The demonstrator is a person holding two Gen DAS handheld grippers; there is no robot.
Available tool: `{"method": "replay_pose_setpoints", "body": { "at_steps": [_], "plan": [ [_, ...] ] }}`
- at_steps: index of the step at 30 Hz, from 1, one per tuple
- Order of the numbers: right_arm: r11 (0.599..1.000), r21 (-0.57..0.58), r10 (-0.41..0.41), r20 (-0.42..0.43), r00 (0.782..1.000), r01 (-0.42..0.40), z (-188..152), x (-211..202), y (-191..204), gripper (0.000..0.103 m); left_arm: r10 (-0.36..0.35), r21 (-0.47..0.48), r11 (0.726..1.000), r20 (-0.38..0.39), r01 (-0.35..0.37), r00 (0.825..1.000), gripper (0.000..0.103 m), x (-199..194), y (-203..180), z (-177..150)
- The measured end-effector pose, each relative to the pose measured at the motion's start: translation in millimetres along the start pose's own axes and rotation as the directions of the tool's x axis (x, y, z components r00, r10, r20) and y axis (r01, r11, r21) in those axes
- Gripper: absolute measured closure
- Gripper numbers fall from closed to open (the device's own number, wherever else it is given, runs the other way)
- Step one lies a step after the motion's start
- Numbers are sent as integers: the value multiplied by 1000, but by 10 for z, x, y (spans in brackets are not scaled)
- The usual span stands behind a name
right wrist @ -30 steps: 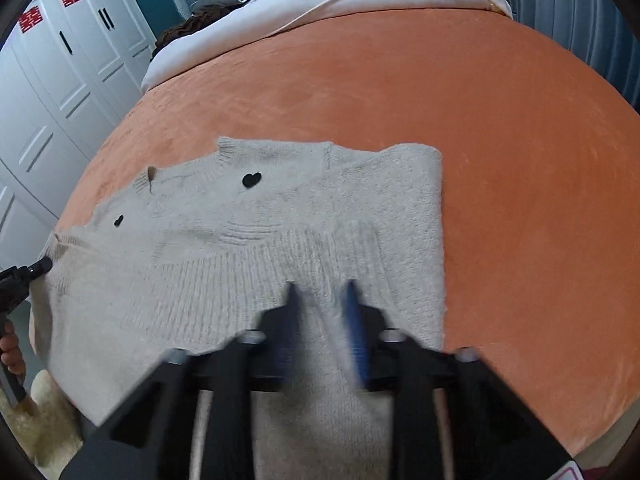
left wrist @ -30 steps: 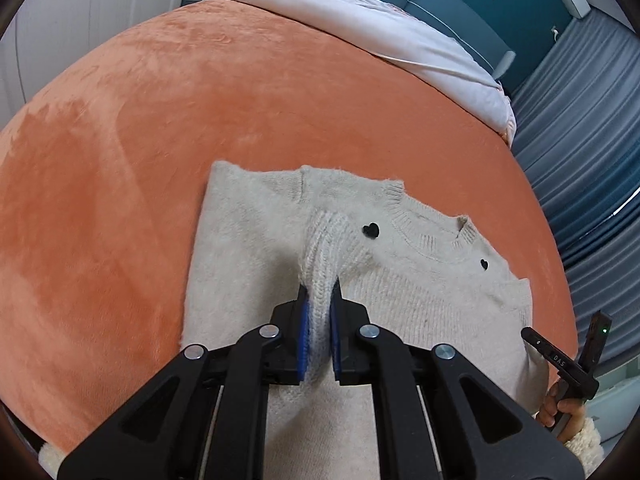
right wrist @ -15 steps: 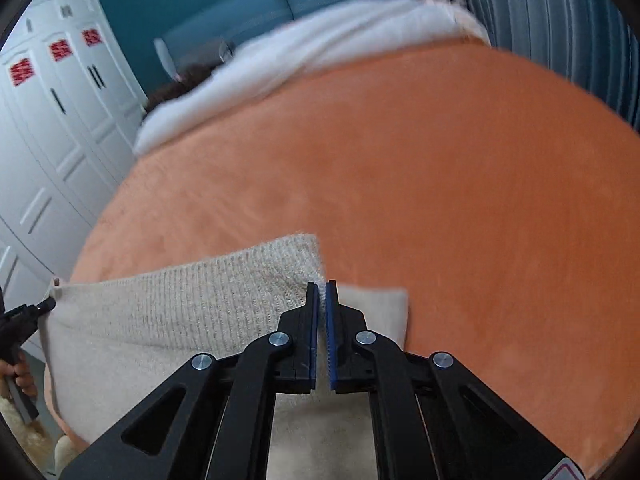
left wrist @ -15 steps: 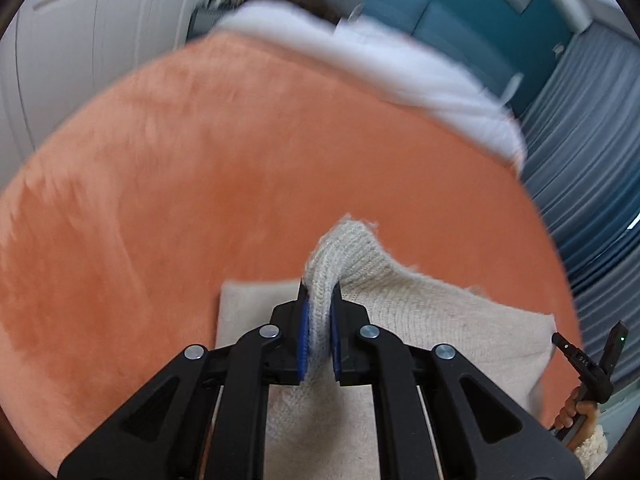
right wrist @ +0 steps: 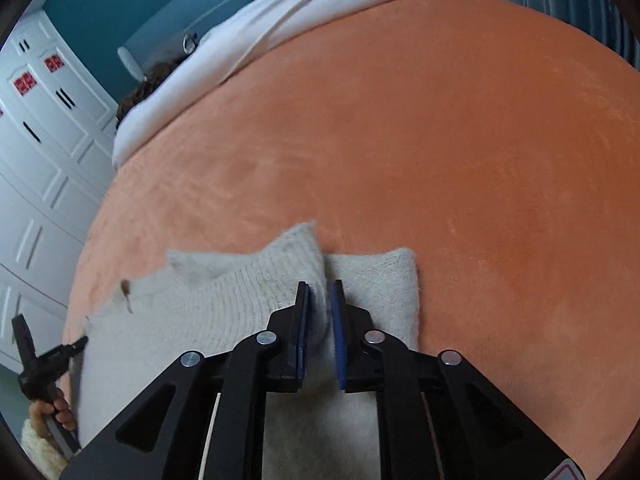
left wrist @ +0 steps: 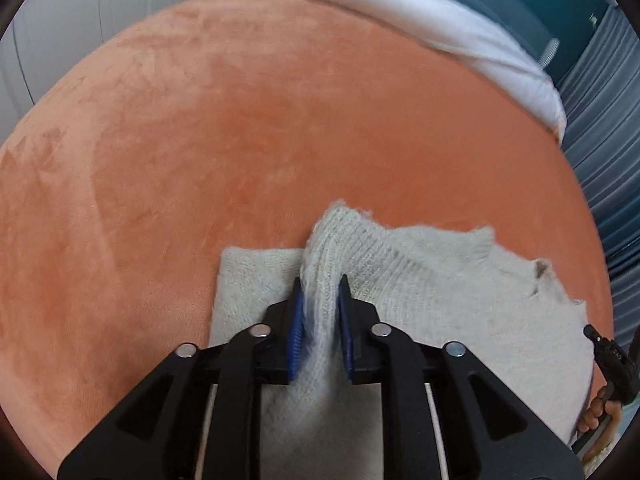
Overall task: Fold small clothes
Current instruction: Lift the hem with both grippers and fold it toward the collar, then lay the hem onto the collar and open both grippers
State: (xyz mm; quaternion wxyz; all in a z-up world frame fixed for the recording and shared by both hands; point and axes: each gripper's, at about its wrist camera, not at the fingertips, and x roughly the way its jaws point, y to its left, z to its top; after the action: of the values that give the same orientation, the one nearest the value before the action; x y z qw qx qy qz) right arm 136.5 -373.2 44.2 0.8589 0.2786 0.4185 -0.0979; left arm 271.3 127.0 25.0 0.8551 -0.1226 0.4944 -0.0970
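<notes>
We note both sets of jaws have just been opening. The left gripper (left wrist: 320,304) has released, its ribbed fold of the sweater (left wrist: 420,292) loose between the pads; the right gripper (right wrist: 319,306) likewise. A second ago the sweater lay open, neckline showing; now its hem is doubled over on the orange bedspread (left wrist: 240,128). This fold looks done.

Little can be read. In the right wrist view, two white wardrobe doors (right wrist: 44,92) each carry a red square sign (right wrist: 24,82) with a pale figure on it; a second (right wrist: 54,63) sits on the neighbouring door. They are too blurred to make out the character. A sliver of a red-edged label (right wrist: 568,472) shows at the bottom right corner, unreadable. The left wrist view shows no text.
</notes>
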Motion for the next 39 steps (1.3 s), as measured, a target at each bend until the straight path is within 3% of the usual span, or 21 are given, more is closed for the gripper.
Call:
{"method": "replay_pose_setpoints", "body": {
  "at_steps": [1, 2, 3, 4, 5, 7, 11, 14, 16, 18, 19, 20, 21, 23, 26, 30, 33, 36, 39],
  "plan": [
    [1000, 7, 2, 24, 1000, -3, -39, -163, 21, 86, -12, -1, 1000, 35, 12, 999, 53, -156, -4, -48],
    [1000, 5, 3, 41, 999, -4, -87, -320, 16, 81, -6, 4, 1000, 65, 6, 998, 36, -314, -5, -118],
    [1000, -7, -3, 54, 999, 3, -187, -503, 0, 75, -1, 6, 1000, 91, 1, 996, 33, -457, 1, -195],
    [1000, -17, -21, 67, 998, 22, -316, -675, -40, 63, -9, 4, 1000, 113, 8, 993, 29, -634, 27, -322],
    [999, -15, -36, 74, 997, 38, -467, -828, -110, 54, -19, -2, 1000, 115, 20, 993, 26, -738, 57, -428],
    [999, 1, -44, 47, 998, 44, -734, -1002, -340, 53, -17, -36, 999, 94, 21, 995, 25, -921, 159, -731],
    [995, 93, -23, -88, 996, 31, -1292, -1051, -606, 52, -13, -150, 988, 44, 19, 999, 20, -1016, 384, -1281],
    [988, 151, 38, -146, 989, -16, -1503, -991, -651, 51, -31, -284, 958, 19, 35, 999, 20, -917, 559, -1519],
    [986, 159, 75, -153, 985, -50, -1479, -917, -589, 51, -57, -368, 927, 41, 68, 998, 20, -875, 637, -1579],
    [985, 165, 81, -135, 987, -59, -1442, -866, -538, 52, -52, -366, 928, 51, 67, 997, 21, -865, 597, -1519],
    [982, 177, 84, -127, 988, -61, -1420, -826, -522, 59, -58, -354, 933, 46, 71, 997, 33, -848, 569, -1484],
    [980, 190, 88, -120, 989, -64, -1405, -787, -514, 79, -59, -347, 935, 31, 66, 998, 51, -825, 555, -1453],
    [979, 194, 89, -116, 989, -65, -1381, -771, -511, 92, -60, -344, 937, 10, 60, 998, 60, -804, 549, -1422],
    [982, 179, 83, -76, 994, -68, -1307, -863, -423, 94, -94, -352, 932, -4, 86, 996, 81, -852, 555, -1365],
    [992, 106, 66, 17, 998, -67, -1221, -1323, -299, 96, -106, -304, 947, 18, 106, 994, 89, -1148, 517, -1344],
    [999, 50, 20, 4, 1000, -20, -1287, -1655, -352, 96, -119, -261, 959, -23, 109, 993, 90, -1440, 511, -1489],
    [998, 12, -57, -112, 992, 59, -1544, -1528, -509, 96, -90, -229, 971, -115, 62, 989, 90, -1382, 557, -1786],
    [988, -29, -153, -223, 963, 150, -1811, -1308, -630, 95, -49, -240, 971, -173, 7, 984, 85, -1208, 618, -1981],
    [987, 8, -159, -132, 978, 161, -1697, -1563, -670, 86, -53, -253, 967, -94, 28, 994, 80, -1414, 614, -1902]
  ]
}}
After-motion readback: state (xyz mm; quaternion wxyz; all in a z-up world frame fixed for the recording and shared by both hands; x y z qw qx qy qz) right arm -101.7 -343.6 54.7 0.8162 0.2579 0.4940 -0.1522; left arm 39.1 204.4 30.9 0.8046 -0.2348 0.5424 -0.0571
